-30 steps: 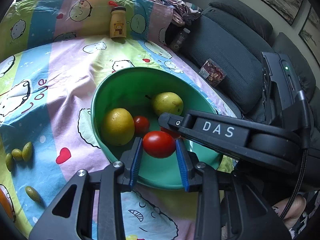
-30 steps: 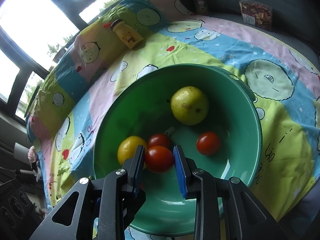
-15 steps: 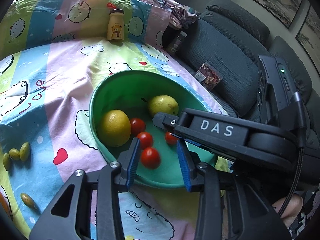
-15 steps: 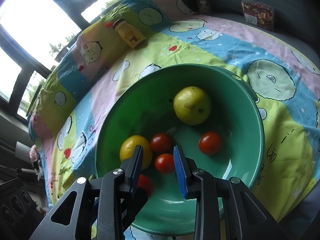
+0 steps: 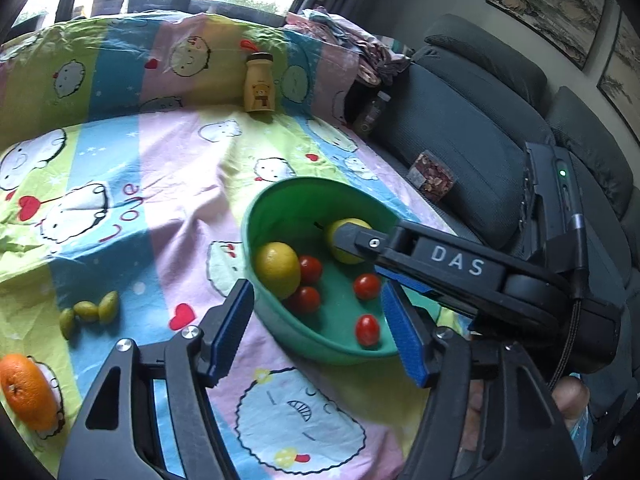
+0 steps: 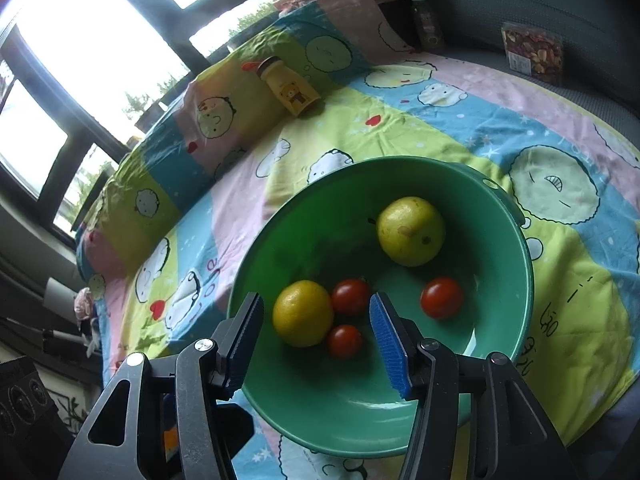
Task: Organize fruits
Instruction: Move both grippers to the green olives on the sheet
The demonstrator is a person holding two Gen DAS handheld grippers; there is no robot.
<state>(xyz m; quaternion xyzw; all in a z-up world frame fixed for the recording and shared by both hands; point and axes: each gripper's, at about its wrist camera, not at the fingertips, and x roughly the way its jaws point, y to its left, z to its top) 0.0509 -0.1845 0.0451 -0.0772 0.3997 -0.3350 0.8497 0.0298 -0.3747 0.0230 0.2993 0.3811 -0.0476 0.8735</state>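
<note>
A green bowl (image 5: 280,204) (image 6: 500,216) sits on the cartoon-print cloth. It holds a lemon (image 5: 277,269) (image 6: 302,313), a pear (image 5: 340,228) (image 6: 411,236) and several cherry tomatoes (image 5: 367,329) (image 6: 441,297). My left gripper (image 5: 318,334) is open and empty, just in front of the bowl's near rim. My right gripper (image 6: 316,334) is open and empty, over the bowl's near side, and it shows from the side in the left wrist view (image 5: 400,264). An orange (image 5: 28,390) and three green olives (image 5: 89,312) lie on the cloth at the left.
A yellow bear bottle (image 5: 259,83) (image 6: 289,91) stands at the back of the cloth. A packet of dried fruit (image 5: 432,176) (image 6: 534,54) and a dark bottle (image 5: 370,114) (image 6: 427,24) rest on the grey sofa (image 5: 480,128) at the right.
Both grippers opened and dropped their cherry tomatoes into the bowl. Both then drew back from the bowl, the left one farther, with their jaws spread wide.
</note>
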